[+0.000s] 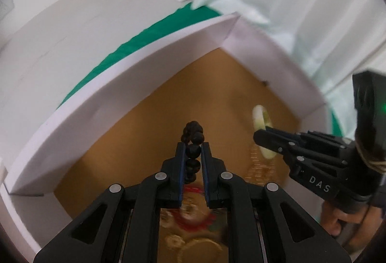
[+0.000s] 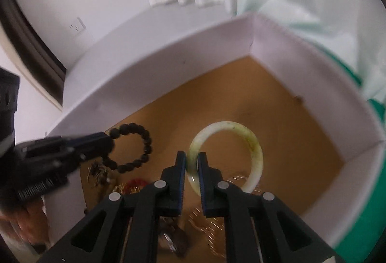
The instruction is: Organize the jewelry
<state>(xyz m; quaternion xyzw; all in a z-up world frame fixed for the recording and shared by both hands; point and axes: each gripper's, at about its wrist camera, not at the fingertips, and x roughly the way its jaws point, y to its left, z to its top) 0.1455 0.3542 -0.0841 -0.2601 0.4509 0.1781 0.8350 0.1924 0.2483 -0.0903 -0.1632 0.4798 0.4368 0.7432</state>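
A black bead bracelet (image 1: 193, 149) hangs between the pads of my left gripper (image 1: 193, 144), which is shut on it over the brown floor of a white box (image 1: 115, 86). From the right wrist view the same bracelet (image 2: 144, 142) is a full loop dangling from the left gripper (image 2: 106, 142). A pale green jade bangle (image 2: 255, 147) is clamped at its rim by my right gripper (image 2: 191, 155), also above the box (image 2: 168, 65) floor. The left wrist view shows the bangle (image 1: 259, 115) edge-on in the right gripper (image 1: 259, 139).
Blurred gold chains (image 2: 210, 222), a red beaded piece (image 2: 135, 184) and small metal items (image 2: 96, 171) lie on the box floor near my fingers. Green cloth (image 1: 144, 38) lies under the box. White curtains hang behind. A hand (image 1: 337, 222) grips the right tool.
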